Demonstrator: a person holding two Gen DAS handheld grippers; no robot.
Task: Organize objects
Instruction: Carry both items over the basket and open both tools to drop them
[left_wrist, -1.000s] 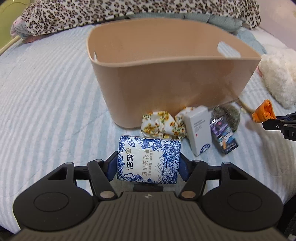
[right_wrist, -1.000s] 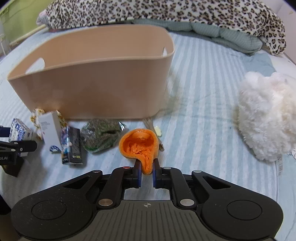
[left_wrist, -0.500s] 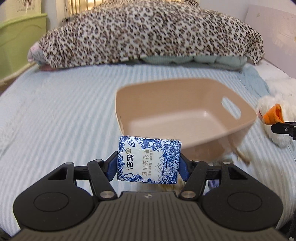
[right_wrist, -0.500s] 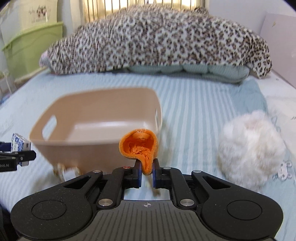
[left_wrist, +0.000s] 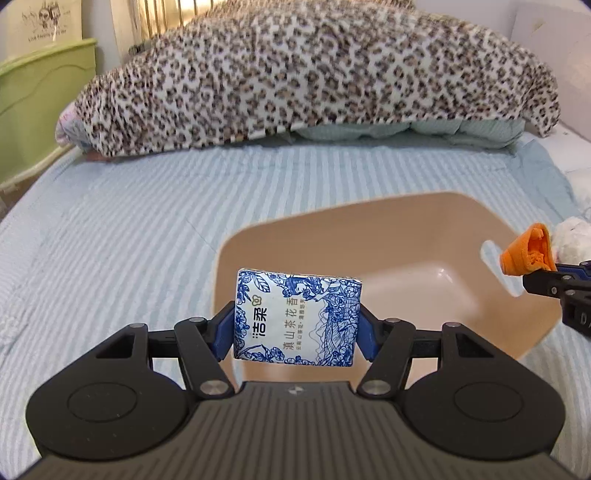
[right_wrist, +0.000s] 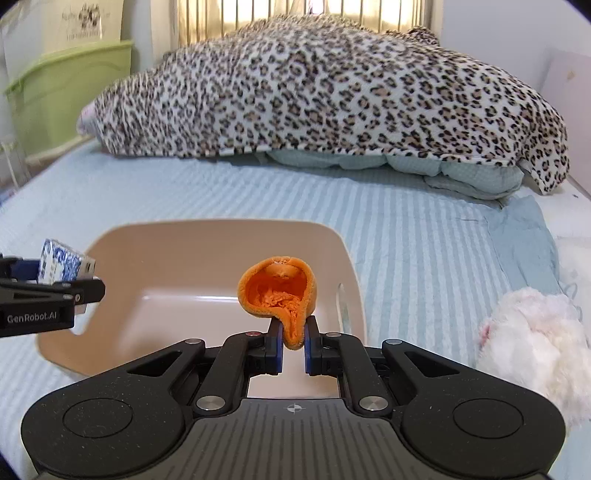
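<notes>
My left gripper (left_wrist: 297, 332) is shut on a blue-and-white tissue pack (left_wrist: 297, 317) and holds it in the air over the near left rim of the beige tub (left_wrist: 424, 218). My right gripper (right_wrist: 293, 345) is shut on an orange fabric pouch (right_wrist: 277, 291) and holds it above the tub (right_wrist: 221, 236), near its right side. The tub looks empty inside. The pouch (left_wrist: 528, 251) and right gripper (left_wrist: 554, 280) show at the right edge of the left wrist view. The tissue pack (right_wrist: 59, 262) and left gripper (right_wrist: 48, 291) show at the left of the right wrist view.
The tub stands on a bed with a blue striped cover (right_wrist: 424, 240). A leopard-print blanket (right_wrist: 314, 99) lies at the back. A white fluffy toy (right_wrist: 532, 339) lies right of the tub. A green storage bin (left_wrist: 33, 96) stands at the far left.
Both grippers have lifted from the bed with their objects and now hold them over the tub. The small items in front of the tub have dropped out of view.
</notes>
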